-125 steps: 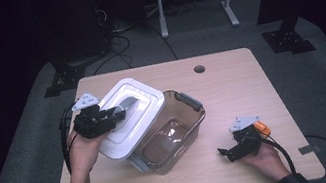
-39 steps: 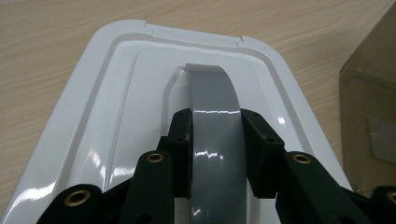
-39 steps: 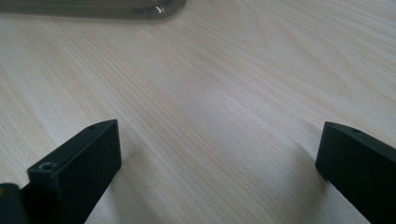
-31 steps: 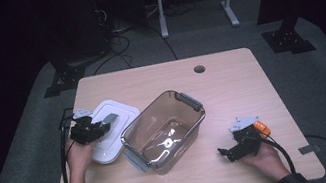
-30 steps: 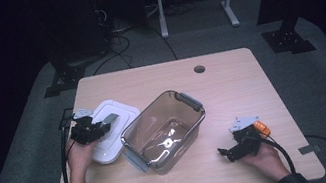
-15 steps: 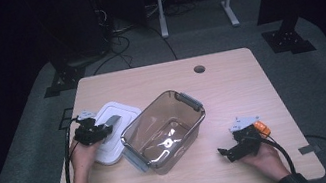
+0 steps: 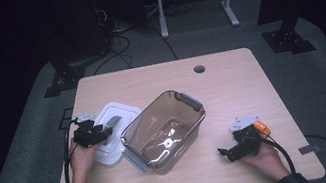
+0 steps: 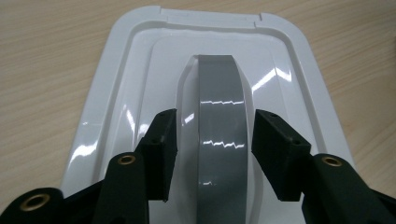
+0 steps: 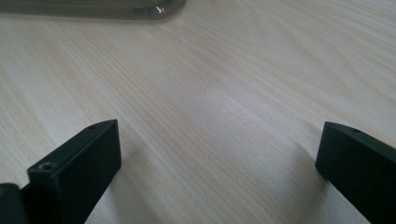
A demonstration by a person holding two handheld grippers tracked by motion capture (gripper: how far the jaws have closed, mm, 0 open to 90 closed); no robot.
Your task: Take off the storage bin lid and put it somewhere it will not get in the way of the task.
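Note:
A white lid point(image 7: 123, 114) with a grey handle point(image 8: 219, 116) lies flat on the table, left of a clear brownish container point(image 7: 163, 128) that stands uncovered. My left gripper point(image 7: 105, 131) is over the lid's near end. In the left gripper view its jaws sit on either side of the handle with a small gap on each side, so my left gripper point(image 8: 215, 140) is open around it. My right gripper point(image 7: 226, 153) rests low at the table's front right, open wide with nothing between its jaws. In the right gripper view the container's corner point(image 9: 93, 7) shows far ahead.
The wooden table point(image 7: 231, 89) has a round cable hole point(image 7: 199, 69) at the back. Dark floor, a stand and cables lie beyond the far edge. Bare wood stretches to the right of the container and behind it.
The lid, held over the container 4.2 s ago, has been carried left and set down on the table. The left hand has drawn back slightly. The right gripper has not moved.

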